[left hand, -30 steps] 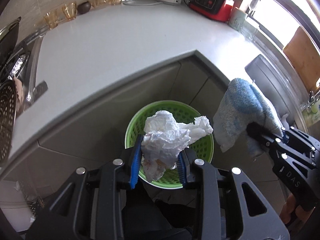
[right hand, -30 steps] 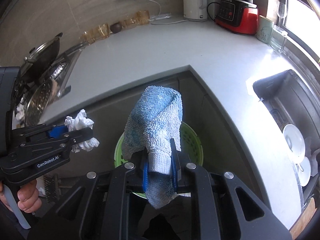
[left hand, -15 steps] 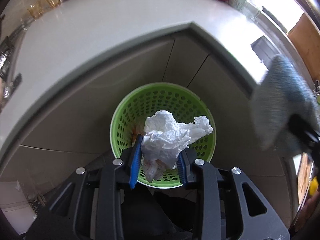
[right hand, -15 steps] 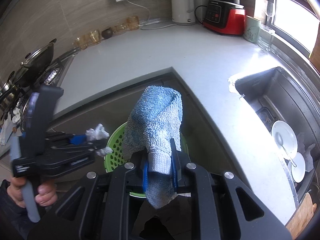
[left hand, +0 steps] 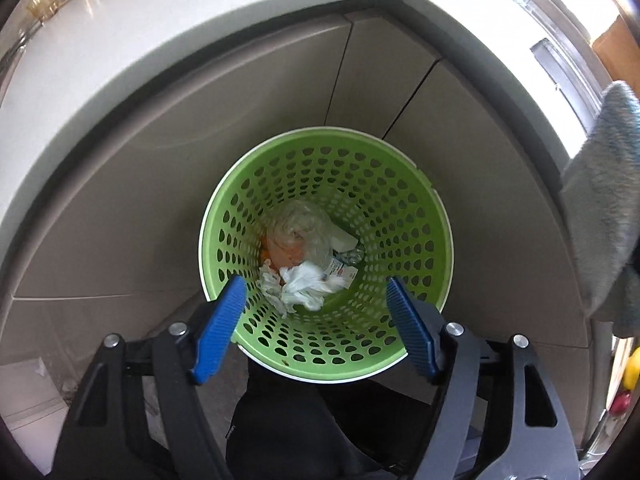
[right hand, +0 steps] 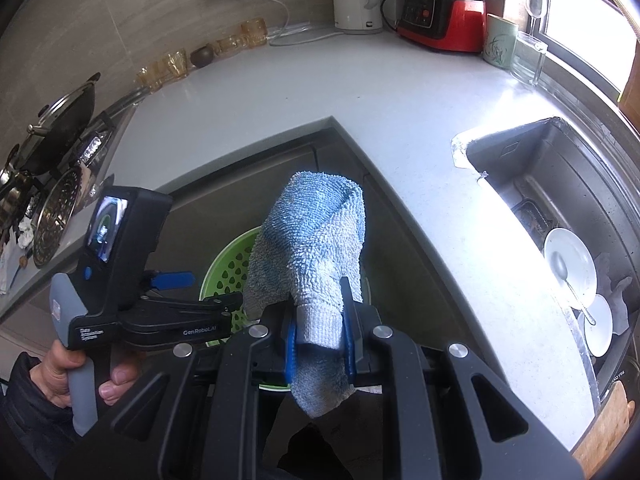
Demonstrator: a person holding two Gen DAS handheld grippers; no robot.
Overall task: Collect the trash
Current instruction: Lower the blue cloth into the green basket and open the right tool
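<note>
Below: green bin (left hand: 424, 240) against grey cabinets (left hand: 132, 200), white countertop (right hand: 400, 108).

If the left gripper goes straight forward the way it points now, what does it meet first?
Probably the crumpled white tissue lying on the trash in the green basket. The open left gripper points down into its mouth; depth is hard to judge, and its fingers might catch the rim first.

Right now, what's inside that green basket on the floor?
Crumpled white tissue, a clear plastic bag, something orange and a printed wrapper lie in the green basket. Anything beneath them is hidden.
</note>
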